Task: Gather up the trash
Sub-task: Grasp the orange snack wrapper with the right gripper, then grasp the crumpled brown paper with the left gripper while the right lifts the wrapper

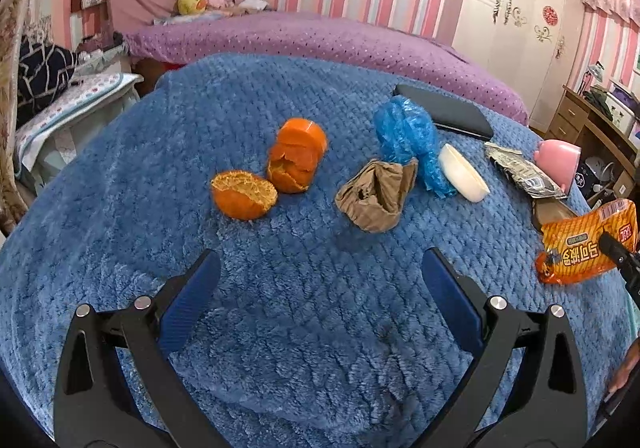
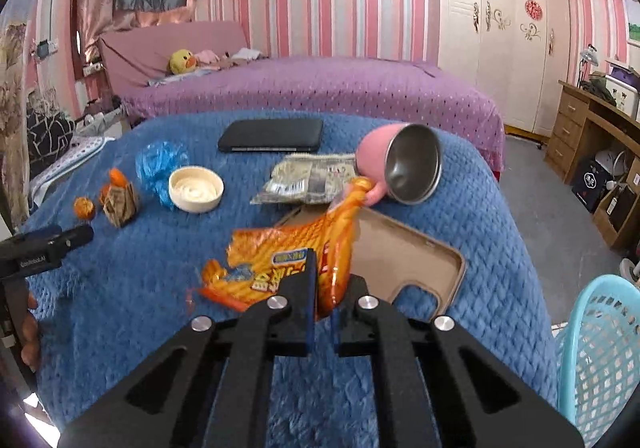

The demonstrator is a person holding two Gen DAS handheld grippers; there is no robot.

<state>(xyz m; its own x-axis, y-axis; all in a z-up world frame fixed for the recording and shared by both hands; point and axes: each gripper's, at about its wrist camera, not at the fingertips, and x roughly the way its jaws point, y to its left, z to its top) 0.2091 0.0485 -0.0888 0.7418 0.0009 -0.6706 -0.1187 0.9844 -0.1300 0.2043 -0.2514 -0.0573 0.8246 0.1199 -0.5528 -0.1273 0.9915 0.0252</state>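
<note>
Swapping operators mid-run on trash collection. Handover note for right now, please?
Right gripper: shut on the orange snack wrapper, lifted off the blue blanket.
Left gripper: open, empty, hovering over the blanket.
Light blue basket: at the right edge past the blanket; contents not visible.
Left on the blanket: two orange peels, brown paper wad, blue plastic bag, silver printed wrapper.
Also there, probably not trash: white lid, pink cup, black phone, tan phone case.
Next: probably drop the wrapper into the basket.

Pink-striped walls (image 2: 320, 19), purple bed (image 2: 320, 87), cream wardrobe (image 2: 500, 27), wood desk (image 2: 588, 127).
</note>
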